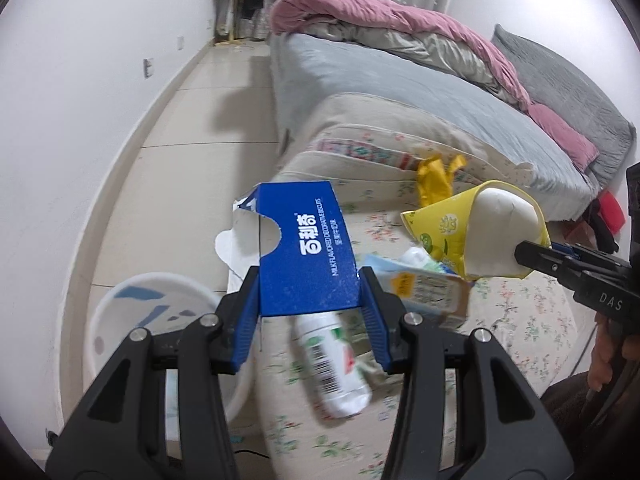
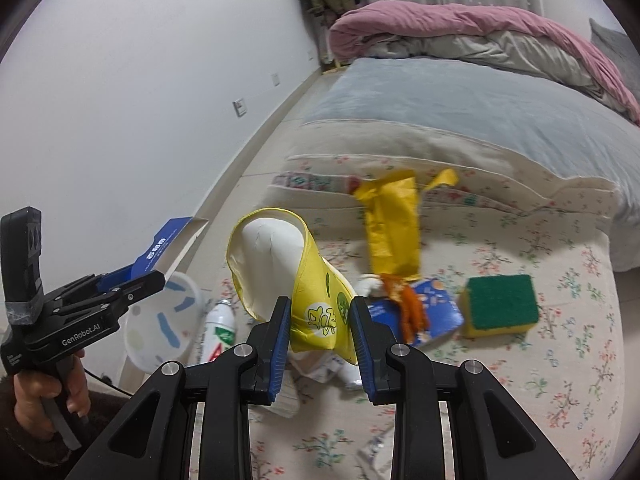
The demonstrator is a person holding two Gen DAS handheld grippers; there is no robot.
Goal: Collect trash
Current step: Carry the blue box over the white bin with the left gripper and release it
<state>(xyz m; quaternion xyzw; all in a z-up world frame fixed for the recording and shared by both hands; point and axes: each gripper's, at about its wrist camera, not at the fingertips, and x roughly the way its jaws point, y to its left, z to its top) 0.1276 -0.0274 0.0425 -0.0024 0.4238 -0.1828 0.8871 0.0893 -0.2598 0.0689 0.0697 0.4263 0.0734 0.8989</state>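
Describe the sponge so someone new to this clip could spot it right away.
Find the bed with the pink quilt, then the flowered mat in front of it, strewn with trash. The sponge lies toward the mat's right side, beside a blue packet. It is the only thick block there, green on top, yellow beneath.

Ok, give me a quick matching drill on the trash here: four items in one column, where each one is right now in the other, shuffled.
Items:
1. blue carton
2. yellow paper cup
3. green-topped sponge
4. white bottle

Places:
A. flat on the floral cover, far right
B. clamped in the left gripper
C. on its side near the bin
D. clamped in the right gripper

Pairs: 1-B, 2-D, 3-A, 4-C
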